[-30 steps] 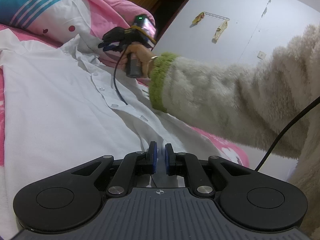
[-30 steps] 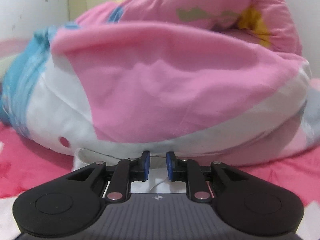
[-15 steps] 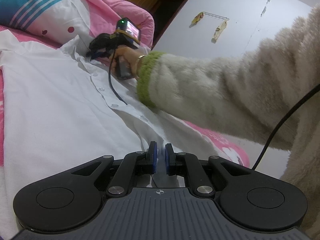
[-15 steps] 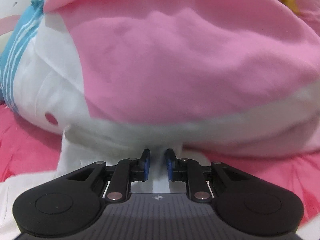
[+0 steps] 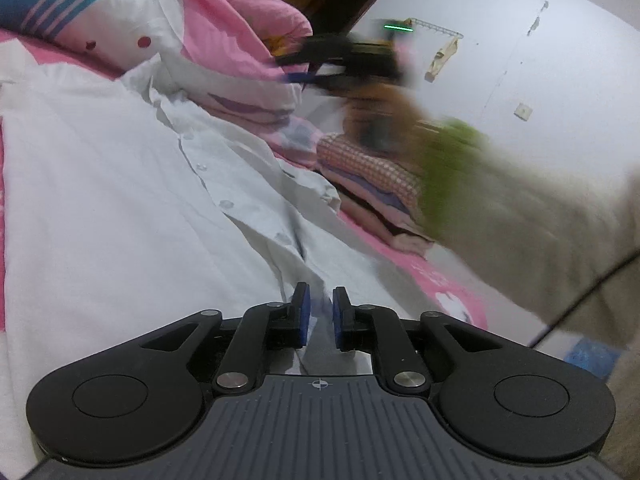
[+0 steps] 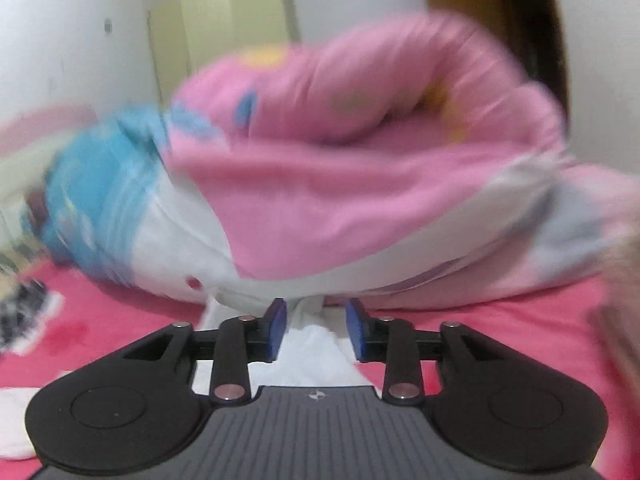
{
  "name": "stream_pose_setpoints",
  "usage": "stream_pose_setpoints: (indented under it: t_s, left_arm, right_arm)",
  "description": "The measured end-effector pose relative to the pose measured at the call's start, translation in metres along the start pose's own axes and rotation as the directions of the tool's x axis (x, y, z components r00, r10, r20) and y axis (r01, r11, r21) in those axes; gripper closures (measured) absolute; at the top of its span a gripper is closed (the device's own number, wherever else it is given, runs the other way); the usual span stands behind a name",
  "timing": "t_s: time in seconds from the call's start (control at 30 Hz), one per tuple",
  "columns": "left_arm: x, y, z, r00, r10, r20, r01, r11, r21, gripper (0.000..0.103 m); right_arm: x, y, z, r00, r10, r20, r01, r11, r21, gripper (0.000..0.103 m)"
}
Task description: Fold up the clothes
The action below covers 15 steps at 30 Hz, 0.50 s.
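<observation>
- The white shirt [image 5: 120,208] lies spread on the pink bed [image 6: 500,344], its collar up against the bundled quilt [image 6: 360,160] and its button placket running toward the left gripper [image 5: 318,312].
- Left gripper: its fingers [image 5: 301,312] are easing apart around the hem edge of the placket. A strip of white cloth sits in the narrow gap, but I cannot tell whether the pads press on it.
- Right gripper [image 6: 316,328]: its fingers [image 6: 276,330] are spreading wide, with shirt cloth seen below and between them but clear of both pads — released, by the look of it. In the left wrist view it is a blurred shape above the bed.
- To do this step well, as I judge it: let the placket settle flat before taking a new hold, grip one layer only at a shoulder or side seam, and keep the fold line parallel to the buttons — no dragging across the quilt.
</observation>
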State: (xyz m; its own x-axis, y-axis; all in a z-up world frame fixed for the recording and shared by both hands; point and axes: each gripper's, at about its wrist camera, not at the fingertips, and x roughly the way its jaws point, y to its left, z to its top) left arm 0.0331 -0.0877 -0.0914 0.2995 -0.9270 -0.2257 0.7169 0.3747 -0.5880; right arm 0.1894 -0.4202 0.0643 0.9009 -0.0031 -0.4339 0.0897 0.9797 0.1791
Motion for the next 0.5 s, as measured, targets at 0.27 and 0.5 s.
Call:
stream_pose_setpoints:
  t_s: [0.27, 0.5]
  left_arm:
    - [-0.005, -0.003, 0.001, 0.992, -0.109, -0.062, 0.106, 0.993, -0.054, 0.084]
    - [-0.025, -0.026, 0.002, 0.972, -0.196, -0.129, 0.177, 0.973, -0.149, 0.015]
  right_arm:
    - [-0.254, -0.042, -0.05, 0.976, -0.136, 0.173, 0.106, 0.98, 0.17, 0.058]
    - [-0.373, -0.081, -0.124, 0.922, -0.321, 0.216, 0.263, 0.93, 0.256, 0.043]
